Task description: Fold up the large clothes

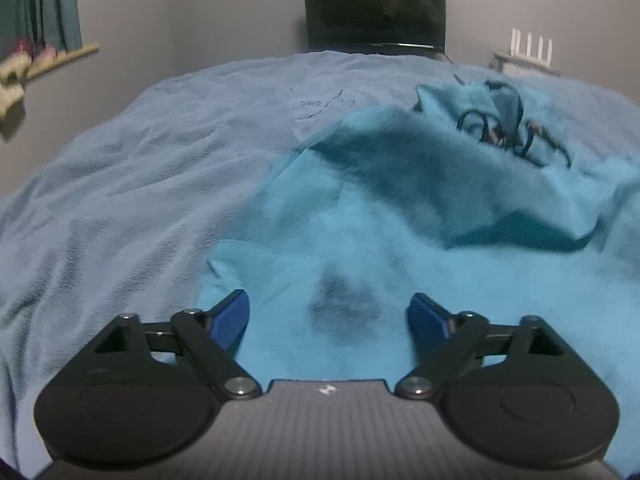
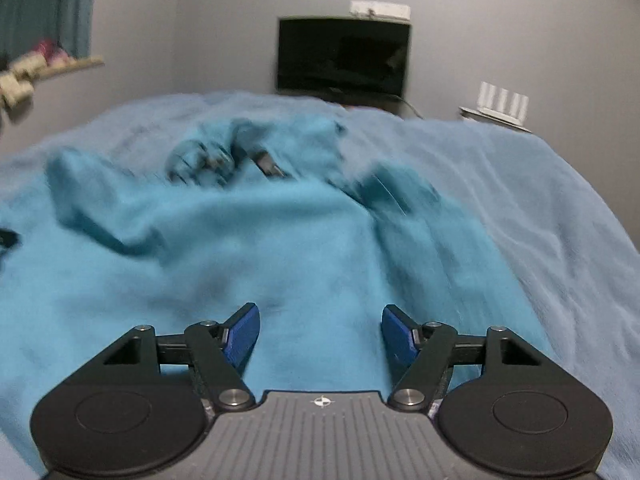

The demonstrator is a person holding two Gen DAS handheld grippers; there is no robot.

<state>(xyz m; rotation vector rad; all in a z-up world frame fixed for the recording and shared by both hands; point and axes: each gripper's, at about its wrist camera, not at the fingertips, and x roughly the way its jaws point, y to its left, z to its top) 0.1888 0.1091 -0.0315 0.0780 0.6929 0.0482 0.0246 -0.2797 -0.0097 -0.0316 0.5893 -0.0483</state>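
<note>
A large turquoise garment [image 1: 400, 240] lies rumpled on a pale blue bed cover [image 1: 140, 152]; it has a dark printed design [image 1: 500, 128] at its far end. My left gripper [image 1: 328, 312] is open just above the garment's near left part, with nothing between its blue fingers [image 1: 230, 316]. In the right wrist view the same garment [image 2: 280, 248] fills the middle, blurred. My right gripper [image 2: 320, 326] is open over the garment's near part and holds nothing. The bed cover [image 2: 540, 200] shows to its right.
A dark TV screen [image 1: 374, 12] stands against the grey wall beyond the bed, also in the right wrist view [image 2: 344, 56]. A white router [image 1: 530, 50] sits on a small shelf at the right. A curtain [image 1: 40, 4] and a sill with small items are at the left.
</note>
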